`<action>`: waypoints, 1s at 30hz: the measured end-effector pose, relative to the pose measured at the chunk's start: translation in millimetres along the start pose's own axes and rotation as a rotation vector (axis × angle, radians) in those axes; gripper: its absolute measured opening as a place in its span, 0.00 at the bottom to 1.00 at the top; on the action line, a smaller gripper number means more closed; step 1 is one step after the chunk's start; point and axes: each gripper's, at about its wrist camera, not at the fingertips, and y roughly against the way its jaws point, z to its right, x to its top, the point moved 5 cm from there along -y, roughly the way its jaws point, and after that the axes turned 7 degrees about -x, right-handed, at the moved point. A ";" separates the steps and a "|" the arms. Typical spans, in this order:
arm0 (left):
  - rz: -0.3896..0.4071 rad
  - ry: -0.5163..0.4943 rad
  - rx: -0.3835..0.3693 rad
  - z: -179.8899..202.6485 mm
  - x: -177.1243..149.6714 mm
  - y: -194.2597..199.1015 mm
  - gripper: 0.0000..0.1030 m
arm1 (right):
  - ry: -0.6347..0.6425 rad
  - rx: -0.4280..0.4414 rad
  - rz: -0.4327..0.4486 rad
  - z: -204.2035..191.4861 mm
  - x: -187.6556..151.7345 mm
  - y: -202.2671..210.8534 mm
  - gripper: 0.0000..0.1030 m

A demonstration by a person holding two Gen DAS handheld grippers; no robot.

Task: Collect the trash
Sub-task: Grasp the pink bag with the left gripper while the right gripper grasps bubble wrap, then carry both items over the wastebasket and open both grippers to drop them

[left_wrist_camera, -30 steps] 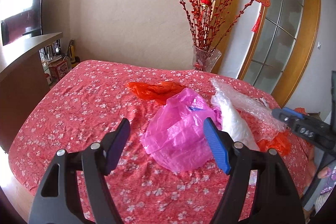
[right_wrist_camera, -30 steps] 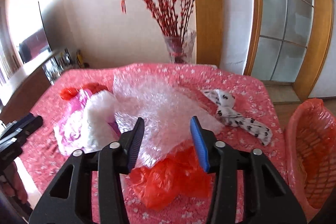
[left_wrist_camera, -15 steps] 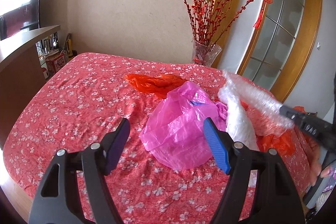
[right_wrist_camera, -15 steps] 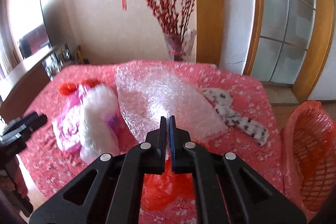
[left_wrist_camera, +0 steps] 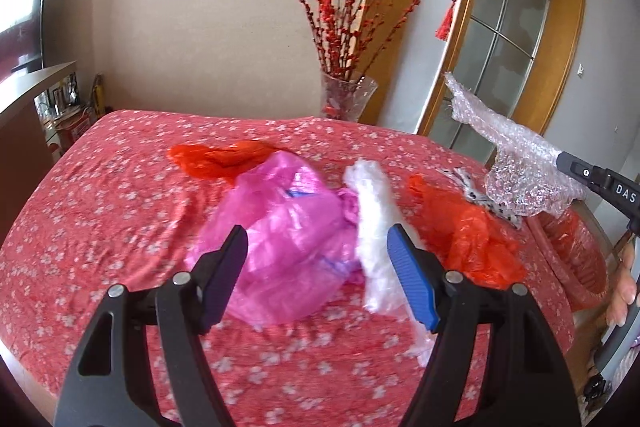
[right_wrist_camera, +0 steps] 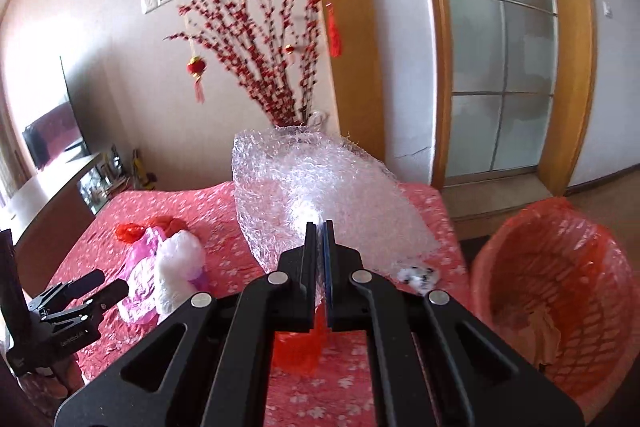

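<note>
My right gripper (right_wrist_camera: pixel 320 227) is shut on a sheet of clear bubble wrap (right_wrist_camera: pixel 320 191), which hangs lifted above the table; the left wrist view shows the same bubble wrap (left_wrist_camera: pixel 516 163) held up at the right. My left gripper (left_wrist_camera: pixel 316 247) stands open, low over a pink plastic bag (left_wrist_camera: pixel 288 235) and a white plastic bag (left_wrist_camera: pixel 376 223) beside it, gripping nothing. Two red plastic bags lie on the cloth, one (left_wrist_camera: pixel 224 157) behind the pink bag, one (left_wrist_camera: pixel 468 231) to the right. A spotted white scrap (right_wrist_camera: pixel 418 275) lies near the table's right edge.
A red-lined mesh trash basket (right_wrist_camera: pixel 556 267) stands on the floor right of the table (left_wrist_camera: pixel 100 195), which has a red floral cloth. A glass vase (left_wrist_camera: pixel 346 99) of red branches stands at the table's far edge. A wooden counter (right_wrist_camera: pixel 52 195) runs along the left.
My right gripper shut on the bubble wrap and raised it off the table toward the right. My left gripper moved in over the pink bag, still open.
</note>
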 end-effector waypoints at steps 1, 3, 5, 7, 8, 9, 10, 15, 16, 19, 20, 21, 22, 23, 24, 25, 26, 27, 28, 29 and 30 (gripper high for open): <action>-0.002 0.001 -0.002 0.4 0.5 -1.9 0.69 | -0.002 -0.003 0.000 1.8 -0.6 0.5 0.03; -0.013 0.002 0.012 -2.6 0.9 -8.0 0.69 | -0.002 -0.017 -0.001 7.3 -2.8 0.9 0.03; -0.043 0.003 0.035 -8.5 -0.2 -17.4 0.69 | -0.004 -0.026 -0.005 10.7 -5.0 0.2 0.03; -0.075 0.020 0.057 -18.0 -2.6 -28.6 0.68 | -0.010 -0.029 -0.009 17.3 -7.2 1.2 0.03; -0.091 0.033 0.064 -22.5 -4.0 -33.9 0.67 | -0.014 -0.030 -0.013 19.2 -8.4 0.3 0.03; -0.104 0.044 0.066 -26.4 -5.5 -37.4 0.66 | -0.016 -0.030 -0.016 20.7 -9.3 0.4 0.03; -0.125 0.060 0.067 -30.4 -7.8 -43.0 0.62 | -0.016 -0.030 -0.018 22.2 -10.4 0.9 0.03; -0.175 0.079 0.067 -36.7 -17.4 -56.9 0.45 | -0.010 -0.033 -0.025 24.9 -14.6 2.0 0.03; -0.175 0.077 0.062 -36.6 -17.0 -57.6 0.33 | -0.011 -0.034 -0.024 26.7 -14.9 2.9 0.04; -0.168 0.087 0.020 -36.2 -18.5 -56.5 0.11 | -0.019 -0.036 -0.021 28.8 -14.4 4.6 0.03; -0.161 0.085 0.015 -35.9 -18.6 -55.9 0.09 | -0.021 -0.036 -0.020 28.7 -14.2 5.2 0.03; -0.156 0.085 0.011 -36.9 -19.1 -54.1 0.06 | -0.022 -0.037 -0.019 28.8 -13.8 6.1 0.03; -0.150 0.088 0.004 -37.7 -18.9 -51.9 0.05 | -0.022 -0.038 -0.016 29.4 -13.5 7.6 0.03; -0.140 0.093 0.000 -38.8 -17.9 -48.7 0.05 | -0.023 -0.038 -0.014 29.2 -13.3 9.0 0.03; -0.125 0.097 -0.001 -39.4 -16.2 -44.1 0.05 | -0.023 -0.039 -0.011 29.6 -13.2 10.5 0.03; -0.113 0.097 0.001 -39.9 -14.8 -39.1 0.05 | -0.023 -0.039 -0.008 31.1 -13.1 11.7 0.03; -0.090 0.093 0.009 -40.1 -11.5 -31.8 0.05 | -0.024 -0.040 -0.004 31.8 -13.0 13.4 0.03; -0.076 0.090 0.012 -40.6 -9.5 -26.1 0.05 | -0.026 -0.041 0.001 33.0 -12.2 15.5 0.03; -0.053 0.086 0.016 -40.0 -4.9 -17.9 0.05 | -0.029 -0.041 0.005 33.8 -11.6 17.0 0.03; -0.035 0.082 0.020 -39.0 -0.5 -11.9 0.05 | -0.032 -0.042 0.009 34.9 -10.8 18.5 0.03; -0.022 0.079 0.021 -38.9 3.4 -6.9 0.05 | -0.035 -0.042 0.013 36.1 -10.0 20.0 0.03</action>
